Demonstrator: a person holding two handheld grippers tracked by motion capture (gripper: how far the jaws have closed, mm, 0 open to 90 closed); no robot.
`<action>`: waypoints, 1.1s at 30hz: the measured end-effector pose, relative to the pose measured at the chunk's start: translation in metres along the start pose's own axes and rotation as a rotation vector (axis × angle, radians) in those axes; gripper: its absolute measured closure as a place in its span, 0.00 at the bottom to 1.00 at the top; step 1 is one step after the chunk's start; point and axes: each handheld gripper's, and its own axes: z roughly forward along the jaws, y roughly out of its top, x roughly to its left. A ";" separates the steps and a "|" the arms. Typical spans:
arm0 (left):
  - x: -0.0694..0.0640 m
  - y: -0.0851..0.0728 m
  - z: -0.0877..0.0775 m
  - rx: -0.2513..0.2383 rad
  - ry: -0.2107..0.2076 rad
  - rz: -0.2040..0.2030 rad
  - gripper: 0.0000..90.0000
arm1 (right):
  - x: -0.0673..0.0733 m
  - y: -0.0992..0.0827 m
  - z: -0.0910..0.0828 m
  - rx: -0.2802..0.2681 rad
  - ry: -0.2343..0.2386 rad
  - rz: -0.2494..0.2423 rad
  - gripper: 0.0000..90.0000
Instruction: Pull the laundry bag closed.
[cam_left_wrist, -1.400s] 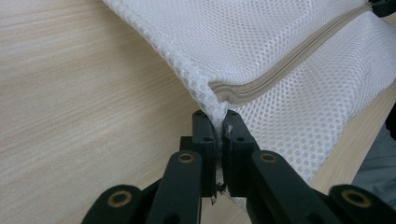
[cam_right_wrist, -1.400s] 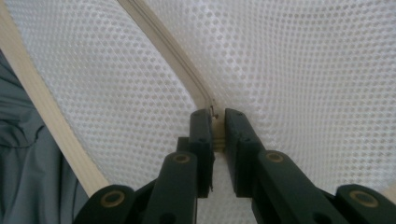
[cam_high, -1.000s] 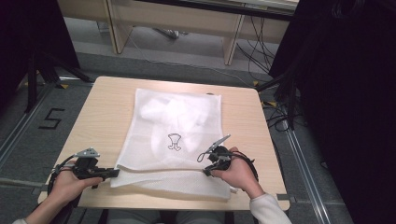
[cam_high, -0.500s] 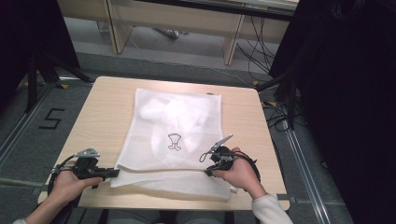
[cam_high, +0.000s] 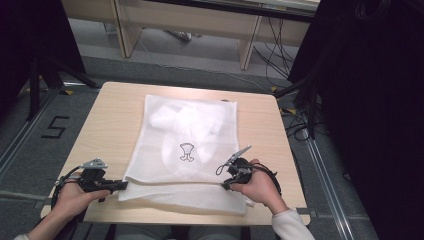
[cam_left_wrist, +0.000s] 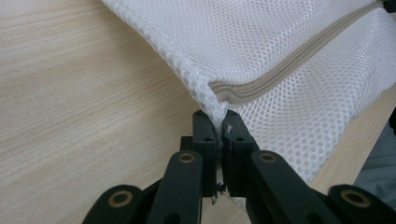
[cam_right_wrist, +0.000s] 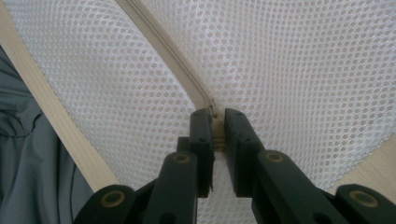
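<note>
Overhead, a pale wooden table (cam_high: 115, 125) stands on grey floor (cam_high: 30, 150).

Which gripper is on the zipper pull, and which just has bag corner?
The right gripper pinches the zipper pull on the mesh bag. The left gripper clamps the bag's corner, where the zipper ends.

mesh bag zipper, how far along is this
Done: the white mesh bag lies flat on the table with something white inside. In hand: the left gripper pinches the bag's corner at the zipper's end, and the right gripper is closed on the zipper pull. Left: running the pull along; how much of the zipper is closed I can't tell.
</note>
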 end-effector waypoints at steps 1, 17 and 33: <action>0.000 0.000 0.000 0.003 0.000 0.005 0.95 | -0.002 -0.001 0.000 -0.008 -0.002 -0.013 0.92; 0.000 0.000 -0.001 -0.016 0.007 -0.013 0.95 | -0.009 -0.016 0.001 0.013 0.009 -0.033 0.92; 0.000 0.001 -0.002 -0.022 -0.003 -0.012 0.95 | -0.010 -0.019 0.003 0.041 -0.032 -0.030 0.92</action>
